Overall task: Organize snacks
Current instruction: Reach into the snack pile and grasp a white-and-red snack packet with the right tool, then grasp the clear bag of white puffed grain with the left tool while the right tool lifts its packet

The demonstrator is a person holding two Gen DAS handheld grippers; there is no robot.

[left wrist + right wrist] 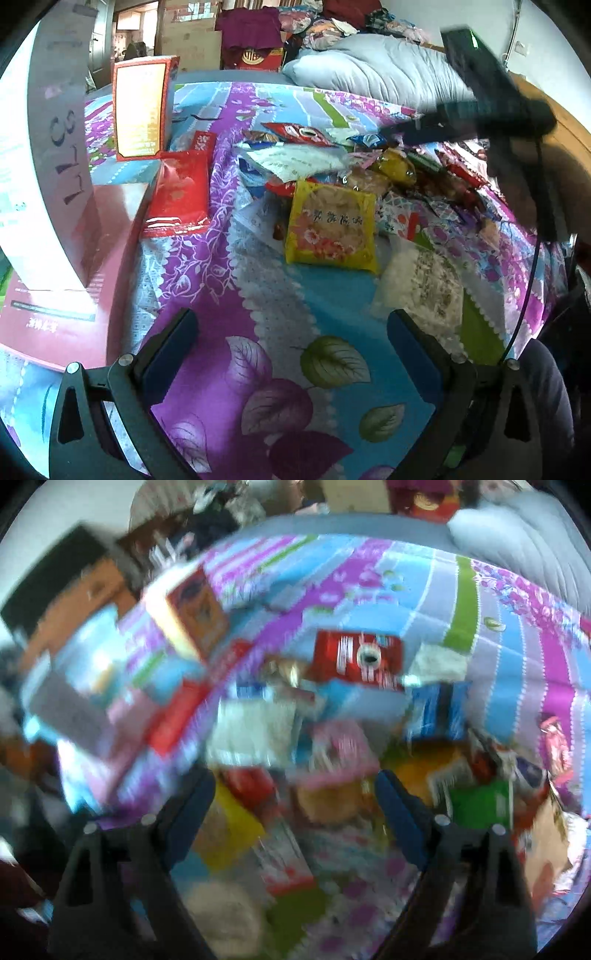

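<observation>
Mixed snack packets (369, 173) lie heaped, a yellow packet (331, 224) flat in front.

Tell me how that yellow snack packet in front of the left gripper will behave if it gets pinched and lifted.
The yellow packet looks like thin glossy film, so it may slip a little between the pads. It lies flat, and pale flat pieces show through its window, so it is probably light and fairly stiff across the middle, though possibly brittle. Being flat, it should not roll.

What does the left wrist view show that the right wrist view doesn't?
Only left: the right gripper over the snack pile, and a sharp yellow packet. Only right: its own open fingers above blurred snacks, including a green packet. Both: the bedspread, the red packet and the upright box.
</observation>
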